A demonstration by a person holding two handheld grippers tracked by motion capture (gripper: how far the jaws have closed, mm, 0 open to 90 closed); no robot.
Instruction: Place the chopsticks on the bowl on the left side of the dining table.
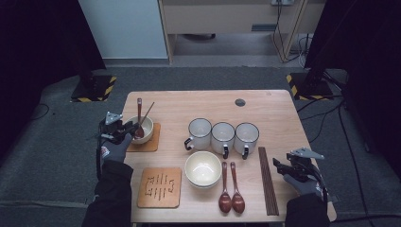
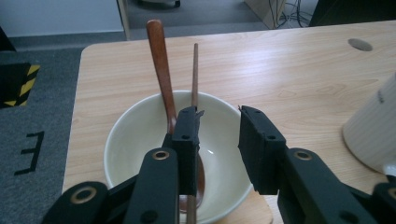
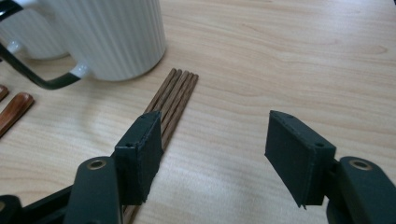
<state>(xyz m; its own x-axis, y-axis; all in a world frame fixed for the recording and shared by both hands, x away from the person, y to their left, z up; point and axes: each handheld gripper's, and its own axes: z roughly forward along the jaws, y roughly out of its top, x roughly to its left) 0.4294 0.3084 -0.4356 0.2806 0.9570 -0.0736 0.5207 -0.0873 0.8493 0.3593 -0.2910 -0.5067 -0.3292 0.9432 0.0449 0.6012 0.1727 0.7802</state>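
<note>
Left gripper (image 2: 217, 140) fingers parted over the bowl (image 2: 135, 135) — right gripper (image 3: 224, 158) fingers wide, empty.

The wooden counter (image 1: 279, 113) carries 2 mats: one by the left tongs (image 1: 126, 130), under a bowl (image 1: 147, 134). Chopsticks (image 1: 267, 182) lie beside the right tongs (image 1: 278, 166), near 3 mugs (image 1: 223, 137).

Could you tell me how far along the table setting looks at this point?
One place looks set: the bowl on its coaster holds a spoon and chopsticks, with the left gripper open over it. The right gripper hangs open by the remaining chopsticks. The stacked bowls, two spoons and second coaster are left.
</note>
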